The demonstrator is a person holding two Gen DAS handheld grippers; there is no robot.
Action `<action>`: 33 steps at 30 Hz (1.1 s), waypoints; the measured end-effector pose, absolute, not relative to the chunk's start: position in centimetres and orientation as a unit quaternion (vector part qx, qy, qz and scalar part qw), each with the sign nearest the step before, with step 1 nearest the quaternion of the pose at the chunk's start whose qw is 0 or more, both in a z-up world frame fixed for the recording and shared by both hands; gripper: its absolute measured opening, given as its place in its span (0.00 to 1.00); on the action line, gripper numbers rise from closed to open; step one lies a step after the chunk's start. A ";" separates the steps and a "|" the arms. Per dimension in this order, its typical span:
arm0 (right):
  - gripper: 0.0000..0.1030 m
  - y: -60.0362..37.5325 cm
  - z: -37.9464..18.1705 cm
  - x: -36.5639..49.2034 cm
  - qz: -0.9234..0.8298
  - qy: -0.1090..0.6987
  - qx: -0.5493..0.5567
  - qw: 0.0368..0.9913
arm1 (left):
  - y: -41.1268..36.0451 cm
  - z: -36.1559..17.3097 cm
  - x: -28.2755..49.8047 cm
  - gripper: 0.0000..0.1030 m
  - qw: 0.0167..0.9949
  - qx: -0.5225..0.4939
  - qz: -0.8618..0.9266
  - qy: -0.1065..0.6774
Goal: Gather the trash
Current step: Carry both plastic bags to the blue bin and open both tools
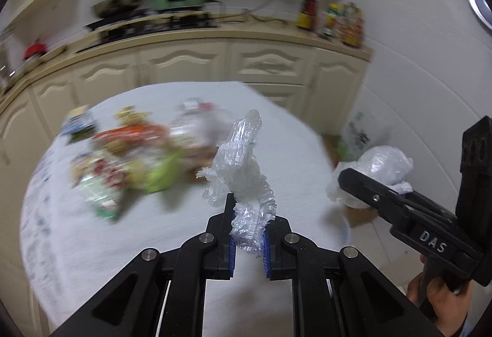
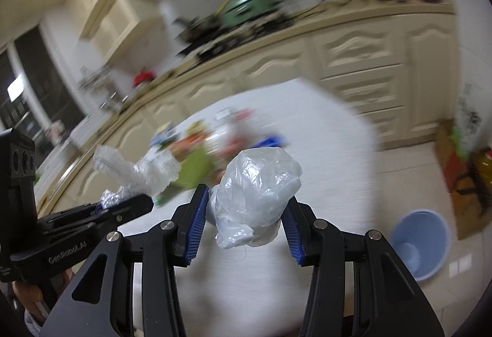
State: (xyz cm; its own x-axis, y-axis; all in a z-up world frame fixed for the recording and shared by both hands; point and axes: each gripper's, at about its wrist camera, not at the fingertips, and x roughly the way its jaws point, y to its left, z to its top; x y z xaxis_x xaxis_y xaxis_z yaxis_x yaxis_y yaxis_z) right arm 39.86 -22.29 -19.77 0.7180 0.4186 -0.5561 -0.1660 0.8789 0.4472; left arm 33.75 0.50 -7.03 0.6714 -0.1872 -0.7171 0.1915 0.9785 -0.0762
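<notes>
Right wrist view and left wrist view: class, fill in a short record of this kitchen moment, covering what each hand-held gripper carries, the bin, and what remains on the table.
left hand-held gripper: shut on crumpled clear plastic wrap
right hand-held gripper: shut on bunched white plastic bag
bin: blue bucket on the floor, right of the table
table: white cloth, blurred pile of colourful wrappers left on it
image quality: background motion-blurred
</notes>
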 end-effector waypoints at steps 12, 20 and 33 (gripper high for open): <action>0.45 -43.1 -26.8 39.3 -0.058 0.362 0.241 0.899 | -21.6 -14.3 48.4 0.09 0.833 0.086 -0.264 0.478; 0.45 -49.0 -33.7 41.3 -0.110 0.398 0.269 0.870 | -26.9 -20.6 60.8 0.24 0.809 0.090 -0.265 0.517; 0.48 -49.5 -41.2 47.4 -0.100 0.444 0.281 0.845 | -29.3 -23.2 61.1 0.65 0.834 0.083 -0.197 0.508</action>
State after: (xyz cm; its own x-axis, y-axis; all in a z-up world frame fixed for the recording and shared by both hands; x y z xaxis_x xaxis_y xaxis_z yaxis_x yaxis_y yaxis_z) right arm 47.35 -49.50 -41.20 0.5853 0.0805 -0.8068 0.4190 0.8219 0.3860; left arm 61.11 -29.28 -23.18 0.4065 -0.2435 -0.8806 0.4130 0.9087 -0.0606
